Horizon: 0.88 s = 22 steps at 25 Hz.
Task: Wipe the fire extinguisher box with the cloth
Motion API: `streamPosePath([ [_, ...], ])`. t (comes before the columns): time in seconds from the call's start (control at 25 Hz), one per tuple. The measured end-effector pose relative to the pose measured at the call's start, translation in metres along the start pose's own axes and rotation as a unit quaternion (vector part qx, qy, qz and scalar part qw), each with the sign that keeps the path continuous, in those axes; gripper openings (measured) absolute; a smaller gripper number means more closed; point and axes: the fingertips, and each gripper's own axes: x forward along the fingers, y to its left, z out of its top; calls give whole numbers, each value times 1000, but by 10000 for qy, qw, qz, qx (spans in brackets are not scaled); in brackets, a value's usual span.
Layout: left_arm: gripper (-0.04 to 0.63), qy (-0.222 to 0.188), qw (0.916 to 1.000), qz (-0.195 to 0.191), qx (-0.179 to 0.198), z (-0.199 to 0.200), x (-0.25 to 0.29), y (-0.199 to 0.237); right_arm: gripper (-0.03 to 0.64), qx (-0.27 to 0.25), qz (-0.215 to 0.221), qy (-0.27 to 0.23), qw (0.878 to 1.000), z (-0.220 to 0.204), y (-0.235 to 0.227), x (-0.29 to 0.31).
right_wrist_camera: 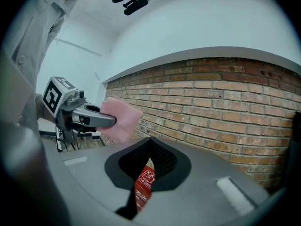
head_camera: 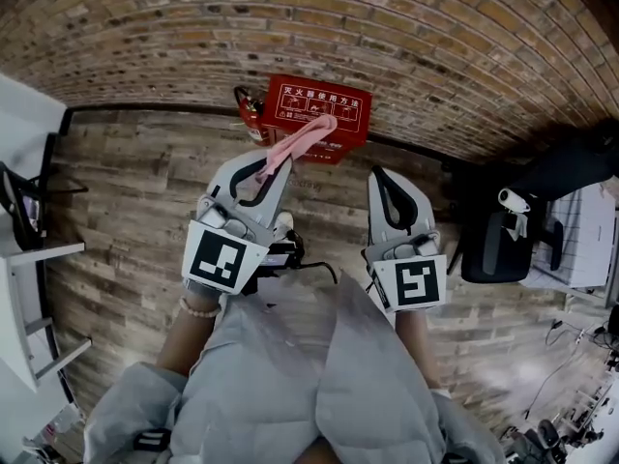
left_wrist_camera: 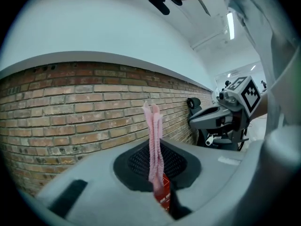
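The red fire extinguisher box (head_camera: pixel 317 114) stands on the wooden floor against the brick wall, straight ahead of me. My left gripper (head_camera: pixel 274 169) is shut on a pink cloth (head_camera: pixel 302 141), whose free end reaches up to the box's front. In the left gripper view the cloth (left_wrist_camera: pixel 154 140) stands up from between the jaws, with a sliver of the box (left_wrist_camera: pixel 163 195) below it. My right gripper (head_camera: pixel 381 176) hovers to the right of the box, jaws together and holding nothing. The right gripper view shows the box (right_wrist_camera: pixel 143 185) through the narrow slit and the cloth (right_wrist_camera: pixel 121 119) at the left.
A brick wall (head_camera: pixel 290 27) runs behind the box. A black office chair (head_camera: pixel 498 245) and a white cabinet (head_camera: pixel 580 230) stand at the right. White furniture (head_camera: pixel 24 259) is at the left. Cables lie at the lower right (head_camera: pixel 571 404).
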Motion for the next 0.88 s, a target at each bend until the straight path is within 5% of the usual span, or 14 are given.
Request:
streamPosePath([
  [0.44,11,47,9995,-296,-139,-8,52,64,0,54,-183,328,9993,0,-25,77],
  [0.88,11,280,9978,-533,-285,-28,84,63,2,175,-152,579,9981,-24,-40,91],
])
